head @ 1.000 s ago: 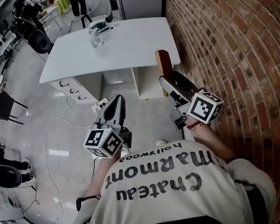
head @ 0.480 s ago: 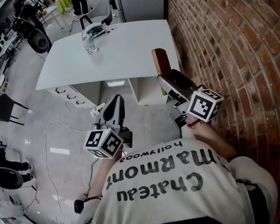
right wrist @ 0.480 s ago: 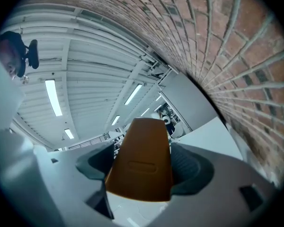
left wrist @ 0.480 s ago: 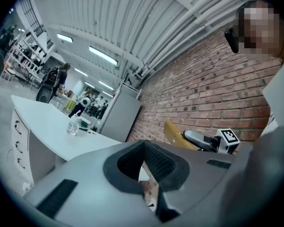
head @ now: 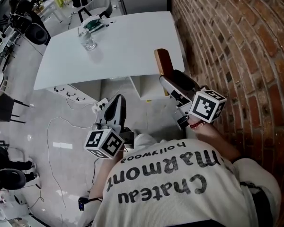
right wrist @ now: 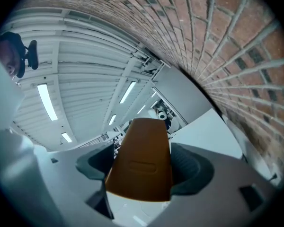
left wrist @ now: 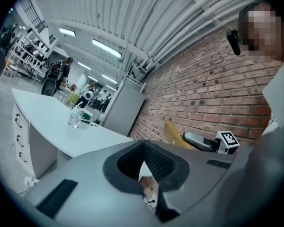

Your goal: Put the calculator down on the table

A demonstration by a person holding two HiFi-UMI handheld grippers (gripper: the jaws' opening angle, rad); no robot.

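Note:
My right gripper (head: 173, 83) is shut on the calculator (head: 163, 63), an orange-brown slab held on end with its plain back showing. It hangs in the air just off the near right corner of the white table (head: 128, 46), close to the brick wall. In the right gripper view the calculator (right wrist: 141, 165) fills the space between the two pads. My left gripper (head: 116, 109) is shut and empty, lower and to the left, over the floor in front of the table. The left gripper view shows its jaws (left wrist: 143, 167) together, with the calculator (left wrist: 173, 133) beyond them.
A clear water bottle (head: 87, 39) and a green-and-white object (head: 92, 24) stand at the table's far left. The brick wall (head: 227, 41) runs along the right. A drawer unit (head: 71, 92) sits under the table and cables (head: 61, 126) lie on the floor. Chairs and people are far left.
The table has drifted slightly nearer and to the left in the head view. Both grippers stay almost where they were, the right one still holding the calculator.

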